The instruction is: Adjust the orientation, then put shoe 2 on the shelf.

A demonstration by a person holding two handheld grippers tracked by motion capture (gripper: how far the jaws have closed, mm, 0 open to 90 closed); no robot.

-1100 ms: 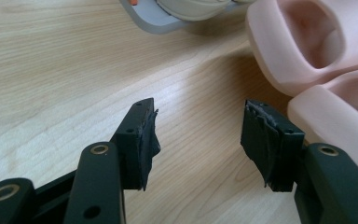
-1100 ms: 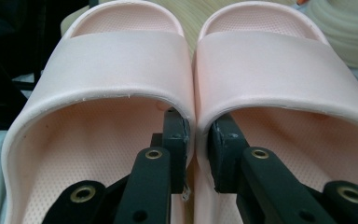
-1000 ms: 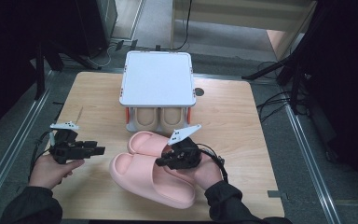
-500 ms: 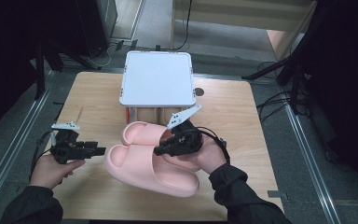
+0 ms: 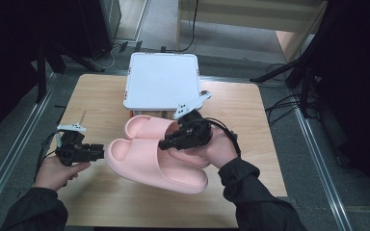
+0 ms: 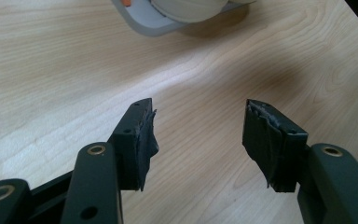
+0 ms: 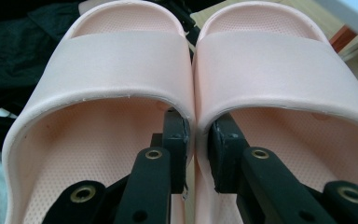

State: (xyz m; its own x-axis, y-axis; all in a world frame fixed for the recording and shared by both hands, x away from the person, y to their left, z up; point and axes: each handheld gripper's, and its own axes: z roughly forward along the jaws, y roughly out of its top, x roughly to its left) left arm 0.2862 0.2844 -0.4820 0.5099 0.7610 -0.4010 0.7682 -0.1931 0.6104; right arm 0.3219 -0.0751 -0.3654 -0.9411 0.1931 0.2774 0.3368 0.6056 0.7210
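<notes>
The right gripper (image 5: 166, 143) is clamped on the touching inner side walls of the two pink slippers (image 5: 156, 161), one jaw inside each shoe, as the right gripper view shows (image 7: 196, 140); compared with a second ago the pair has risen off the wooden table (image 5: 101, 96), toes tipped up toward the person. The left gripper (image 5: 101, 151) stays low just beside the nearer slipper's toe, its jaws apart with nothing between them (image 6: 198, 135); beyond stands the white shoe rack (image 5: 161, 79), where it was before.
</notes>
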